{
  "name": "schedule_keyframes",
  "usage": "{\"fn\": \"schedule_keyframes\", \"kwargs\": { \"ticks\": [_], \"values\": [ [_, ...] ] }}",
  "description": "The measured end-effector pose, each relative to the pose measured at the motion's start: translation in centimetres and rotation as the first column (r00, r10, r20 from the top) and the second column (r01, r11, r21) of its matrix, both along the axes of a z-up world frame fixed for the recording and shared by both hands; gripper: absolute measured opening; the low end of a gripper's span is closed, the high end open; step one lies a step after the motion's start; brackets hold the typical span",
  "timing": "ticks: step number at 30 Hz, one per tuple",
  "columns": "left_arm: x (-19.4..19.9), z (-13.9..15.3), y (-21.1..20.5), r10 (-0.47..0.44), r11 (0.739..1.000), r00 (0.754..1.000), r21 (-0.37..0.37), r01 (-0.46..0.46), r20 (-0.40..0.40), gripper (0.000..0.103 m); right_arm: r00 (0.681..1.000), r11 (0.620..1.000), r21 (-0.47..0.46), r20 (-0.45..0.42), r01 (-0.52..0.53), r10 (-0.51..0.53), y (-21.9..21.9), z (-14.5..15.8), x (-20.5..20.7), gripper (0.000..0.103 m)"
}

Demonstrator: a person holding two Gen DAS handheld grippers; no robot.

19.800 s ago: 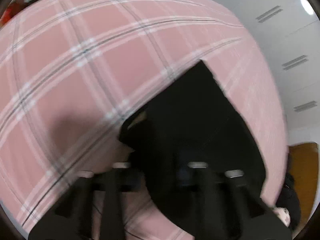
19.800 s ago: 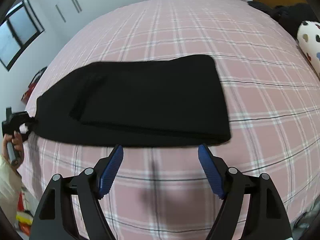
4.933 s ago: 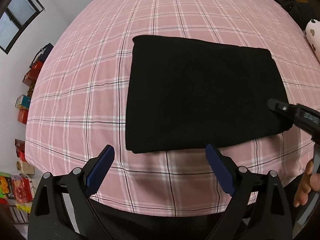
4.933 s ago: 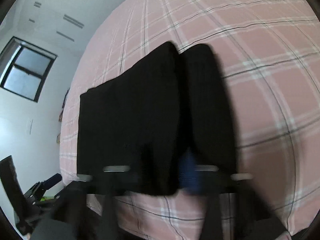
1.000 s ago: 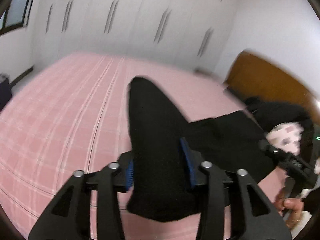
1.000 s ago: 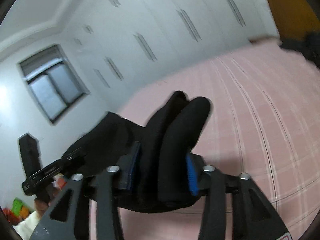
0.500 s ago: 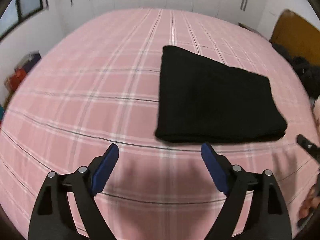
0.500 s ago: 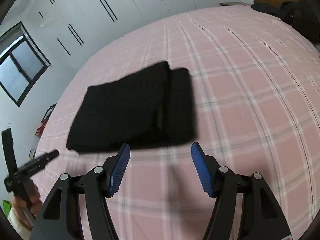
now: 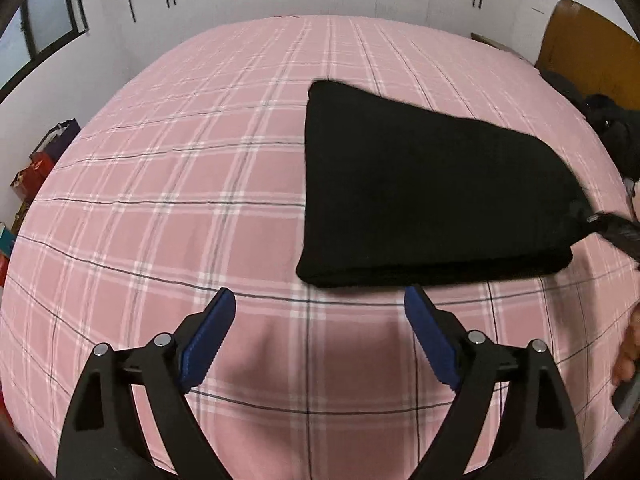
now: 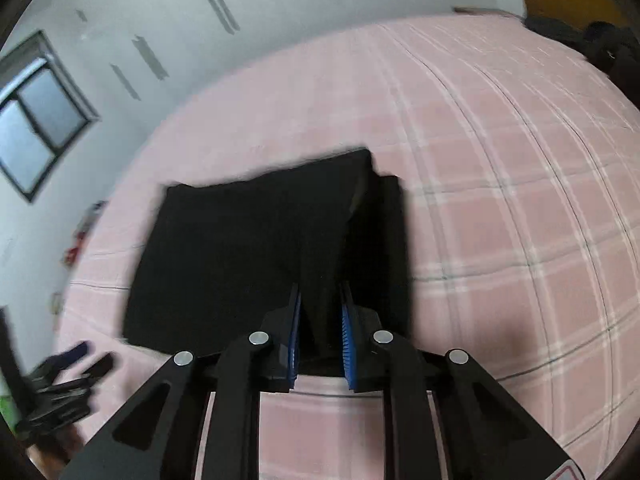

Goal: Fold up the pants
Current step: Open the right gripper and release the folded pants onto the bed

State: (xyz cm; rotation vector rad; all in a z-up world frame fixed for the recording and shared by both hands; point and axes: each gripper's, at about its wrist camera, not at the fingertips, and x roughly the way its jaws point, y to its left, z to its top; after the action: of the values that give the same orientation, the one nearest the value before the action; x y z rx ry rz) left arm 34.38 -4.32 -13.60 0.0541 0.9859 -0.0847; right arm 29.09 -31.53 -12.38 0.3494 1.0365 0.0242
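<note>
Black pants (image 9: pixel 420 200) lay folded on the pink bed (image 9: pixel 180 184); right tongs (image 10: pixel 320 316) pinched one corner, left tongs (image 9: pixel 320 320) gaped empty, so pulling gently seemed wise.

Right wrist view: motion blur smears the whole frame. The edges of the black pants (image 10: pixel 260 256) are soft, so their layers cannot be counted. The pinched fold hides the inner faces of the right hand-held gripper (image 10: pixel 319 334) pads. The left hand-held gripper (image 10: pixel 60 384), at the lower left, is blurred and cut by the frame edge.

Left wrist view: the right hand-held gripper (image 9: pixel 616 236) is cut off at the right edge. The dark heap (image 9: pixel 612 128) by the headboard (image 9: pixel 588 56) cannot be identified.
</note>
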Motion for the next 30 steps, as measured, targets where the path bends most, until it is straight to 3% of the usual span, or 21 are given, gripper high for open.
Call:
{"fn": "schedule_keyframes", "kwargs": {
  "ticks": [1, 3, 7, 9, 11, 12, 16, 18, 22, 27, 30],
  "values": [
    [0.0, -0.6, -0.3, 0.0, 1.0, 1.0, 0.002, 0.0, -0.016, 0.084, 1.0, 1.0, 0.023, -0.001, -0.009, 0.009, 0.0, -1.2, 0.1, 0.027],
    [0.0, -1.2, -0.5, 0.012, 1.0, 0.999, 0.005, -0.012, -0.038, 0.084, 1.0, 1.0, 0.011, 0.021, -0.012, 0.012, 0.2, 0.5, -0.3, 0.028],
    [-0.7, -1.3, -0.4, 0.018, 1.0, 0.999, -0.009, -0.019, -0.049, 0.084, 0.986, 1.0, -0.023, 0.167, 0.011, -0.007, 1.2, 5.2, -2.8, 0.028],
    [-1.0, -1.5, -0.4, 0.02, 1.0, 0.998, -0.001, -0.02, -0.054, 0.084, 0.991, 0.999, -0.03, 0.136, -0.014, 0.018, 1.7, 4.2, -2.4, 0.028],
    [-1.1, -1.5, -0.6, 0.02, 1.0, 0.998, 0.009, -0.02, -0.058, 0.084, 0.999, 0.994, -0.101, 0.018, -0.037, 0.039, 1.8, 0.5, -1.0, 0.028],
    [-1.3, -1.3, -0.8, 0.02, 1.0, 0.998, 0.013, -0.02, -0.06, 0.084, 0.999, 0.992, -0.118, 0.022, -0.034, 0.037, 1.5, 0.4, -0.8, 0.029],
    [-2.1, -0.6, -0.8, 0.01, 1.0, 0.999, 0.015, -0.009, -0.046, 0.085, 0.996, 1.0, 0.007, 0.09, 0.019, -0.019, 0.5, 3.9, -3.3, 0.029],
    [-2.4, -0.5, -0.8, 0.011, 1.0, 0.999, 0.026, -0.01, -0.046, 0.085, 0.993, 0.999, -0.019, 0.115, 0.03, -0.027, 0.8, 4.9, -5.0, 0.033],
    [-3.2, 0.0, -1.0, 0.011, 0.999, 0.999, 0.037, -0.009, -0.047, 0.085, 0.997, 0.999, -0.036, 0.069, 0.024, -0.022, 1.1, 3.8, -5.6, 0.034],
    [-2.7, 0.7, -1.6, -0.003, 0.997, 1.0, 0.08, 0.004, -0.016, 0.085, 0.994, 1.0, -0.009, 0.107, -0.001, 0.002, 2.1, 3.7, -3.6, 0.034],
    [-1.7, 0.6, -1.9, -0.003, 0.996, 1.0, 0.087, 0.004, -0.017, 0.085, 1.0, 0.996, -0.087, 0.014, 0.001, 0.0, 1.9, 0.2, -1.2, 0.029]
  ]
}}
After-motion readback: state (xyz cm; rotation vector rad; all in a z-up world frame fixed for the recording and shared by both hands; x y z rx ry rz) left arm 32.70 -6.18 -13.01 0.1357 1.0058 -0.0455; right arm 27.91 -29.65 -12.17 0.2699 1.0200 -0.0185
